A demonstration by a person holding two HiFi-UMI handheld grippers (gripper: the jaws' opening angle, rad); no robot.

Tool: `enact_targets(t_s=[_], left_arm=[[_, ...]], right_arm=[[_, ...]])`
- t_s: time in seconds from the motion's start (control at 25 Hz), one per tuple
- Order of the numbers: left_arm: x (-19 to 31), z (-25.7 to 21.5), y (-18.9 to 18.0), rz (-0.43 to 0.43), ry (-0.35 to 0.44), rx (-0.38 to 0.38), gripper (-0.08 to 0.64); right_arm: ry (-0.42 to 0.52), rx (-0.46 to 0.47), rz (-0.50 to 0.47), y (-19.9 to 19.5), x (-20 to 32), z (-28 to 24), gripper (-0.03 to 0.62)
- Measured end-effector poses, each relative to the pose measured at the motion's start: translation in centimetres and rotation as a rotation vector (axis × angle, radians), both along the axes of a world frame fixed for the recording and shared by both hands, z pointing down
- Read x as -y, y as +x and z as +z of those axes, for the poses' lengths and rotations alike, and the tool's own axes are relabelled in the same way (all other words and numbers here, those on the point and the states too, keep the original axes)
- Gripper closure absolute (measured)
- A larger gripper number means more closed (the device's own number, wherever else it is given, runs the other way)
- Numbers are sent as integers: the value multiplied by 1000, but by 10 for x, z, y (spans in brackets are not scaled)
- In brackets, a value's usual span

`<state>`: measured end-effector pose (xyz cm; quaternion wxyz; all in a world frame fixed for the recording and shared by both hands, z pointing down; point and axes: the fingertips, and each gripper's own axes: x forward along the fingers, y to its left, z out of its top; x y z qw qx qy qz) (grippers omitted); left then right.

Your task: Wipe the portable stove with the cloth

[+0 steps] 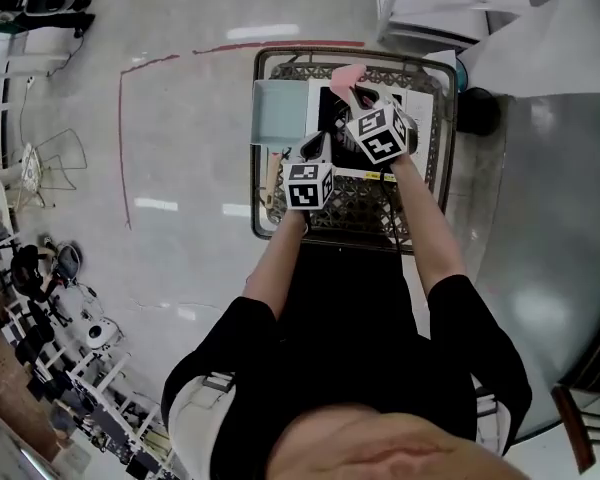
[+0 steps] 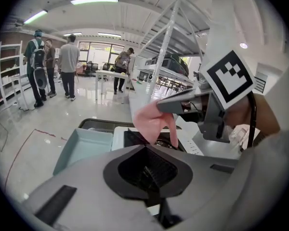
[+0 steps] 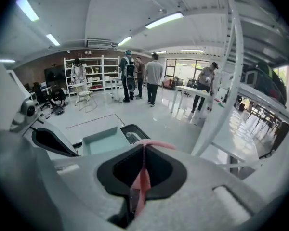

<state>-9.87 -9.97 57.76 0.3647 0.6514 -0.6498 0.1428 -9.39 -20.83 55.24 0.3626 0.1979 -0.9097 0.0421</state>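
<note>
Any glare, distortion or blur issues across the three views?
Head view: sharp; lamp reflections glare on the glossy floor. Left gripper view: heavy fisheye bending, black corners, cloth readable. Right gripper view: same fisheye; cloth clamped in the right gripper's jaws looks slightly soft.

The head camera looked steeply down from above the person, taking in both forearms, the left gripper [image 1: 318, 148], the right gripper [image 1: 360, 96] and the wire basket [image 1: 300, 58] beneath them. Each gripper camera rode close behind its own jaws, facing out nearly level across the room toward distant standing people [image 2: 67, 64]. The left one also caught the right gripper and its pink cloth [image 2: 151, 121] from the side. The teal tray [image 1: 277, 113] showed in all three views.
</note>
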Motion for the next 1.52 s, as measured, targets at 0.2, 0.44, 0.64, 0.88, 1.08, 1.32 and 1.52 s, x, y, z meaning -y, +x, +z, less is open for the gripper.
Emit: enact_targets(t_s=[0.2,0.44,0.64,0.88,1.08,1.32,1.52], left_arm=[[-19,15,-30,-87,-20,10,561],[-31,20,-55,-155,-24,16,561],[-32,26,-64,-167,-39,12,561],[-26,27,-64,-152,-42,7,561],[-14,28,-63,-127,-46,7,561],[2,30,-51,-95,-46,11,561],[10,32,-35,-62,-55,7,561]], right_arm=[[-45,54,-94,-56,-24,13,581],[-105,67,-146,-89,-47,39,581],[-104,24,-157,-99,-46,60,581],[-98,-20,-176,-100,-48,72,581],[-115,-41,-182,-97,-44,80,581],[-99,-56,-169,-79,-27,87,581],[-124,-37,-111,-58,-16,87,581]])
